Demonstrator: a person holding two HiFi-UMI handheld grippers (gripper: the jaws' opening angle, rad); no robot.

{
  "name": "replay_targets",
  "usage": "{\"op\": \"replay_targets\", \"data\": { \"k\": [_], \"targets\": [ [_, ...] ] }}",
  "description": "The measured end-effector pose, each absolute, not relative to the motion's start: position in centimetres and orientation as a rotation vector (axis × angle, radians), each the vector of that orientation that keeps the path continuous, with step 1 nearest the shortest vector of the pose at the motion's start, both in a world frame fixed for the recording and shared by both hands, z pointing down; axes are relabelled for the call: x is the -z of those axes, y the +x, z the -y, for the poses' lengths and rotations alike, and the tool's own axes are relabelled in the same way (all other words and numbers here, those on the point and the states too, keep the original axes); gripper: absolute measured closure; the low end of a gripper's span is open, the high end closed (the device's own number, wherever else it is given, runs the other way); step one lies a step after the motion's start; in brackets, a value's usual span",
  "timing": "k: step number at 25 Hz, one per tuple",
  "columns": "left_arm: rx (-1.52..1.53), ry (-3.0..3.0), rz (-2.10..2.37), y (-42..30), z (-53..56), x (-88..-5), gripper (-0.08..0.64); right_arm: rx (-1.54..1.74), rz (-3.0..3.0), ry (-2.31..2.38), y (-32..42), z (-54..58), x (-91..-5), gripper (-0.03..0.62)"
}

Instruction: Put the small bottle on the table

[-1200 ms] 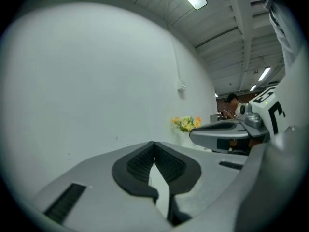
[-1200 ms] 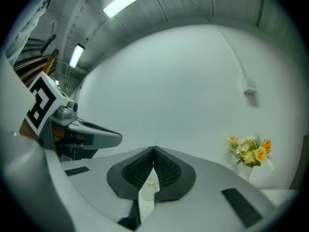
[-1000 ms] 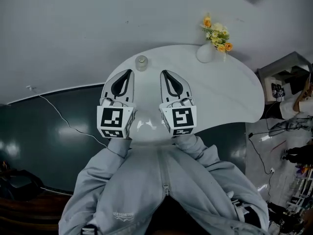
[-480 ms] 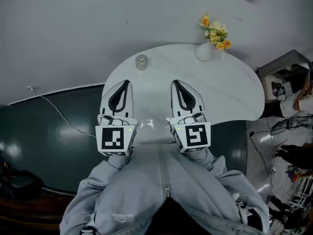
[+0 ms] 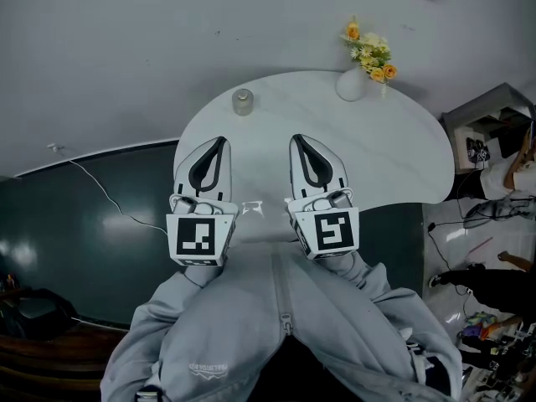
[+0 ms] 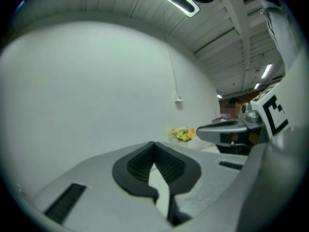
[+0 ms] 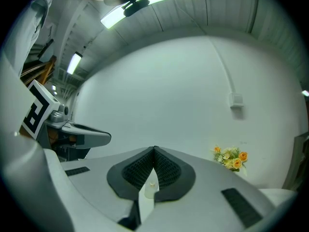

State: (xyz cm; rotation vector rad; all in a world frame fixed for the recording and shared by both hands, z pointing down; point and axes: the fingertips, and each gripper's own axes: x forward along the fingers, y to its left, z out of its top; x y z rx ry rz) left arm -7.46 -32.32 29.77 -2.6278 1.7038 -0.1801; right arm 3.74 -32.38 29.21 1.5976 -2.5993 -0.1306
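The small bottle (image 5: pixel 243 101) stands upright near the far left edge of the round white table (image 5: pixel 394 153). In the right gripper view the bottle (image 7: pixel 151 188) shows small through the slot behind the closed tips. My left gripper (image 5: pixel 220 140) hovers over the table's near left part, jaws shut and empty; its tips meet in the left gripper view (image 6: pixel 154 143). My right gripper (image 5: pixel 295 137) hangs beside it, also shut with nothing held (image 7: pixel 154 149). Both are well short of the bottle.
A white vase of yellow and orange flowers (image 5: pixel 355 80) stands at the table's far side. A cable (image 5: pixel 92 187) runs over the dark floor on the left. Shelves and clutter (image 5: pixel 490 153) stand to the right. A white wall lies behind the table.
Both grippers have drawn back from the table's middle toward the person's body, and the right one has shifted slightly right. The bottle has not moved.
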Motion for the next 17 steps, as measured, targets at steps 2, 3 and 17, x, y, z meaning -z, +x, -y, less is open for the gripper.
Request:
{"op": "replay_targets", "data": {
  "k": [2, 3, 17],
  "targets": [
    [0.179, -2.628, -1.706, -7.50, 32.38, -29.79, 0.552, 0.128, 2.606, 1.598, 3.70, 32.42, -29.14, 0.566],
    [0.180, -2.628, -1.708, -7.54, 32.40, -29.85, 0.552, 0.128, 2.609, 1.599, 3.65, 32.43, -29.11, 0.566],
    [0.178, -2.650, -1.711, -7.07, 32.37, -30.52, 0.552, 0.153, 2.611, 1.582, 3.32, 32.29, -29.25, 0.566]
  ]
}}
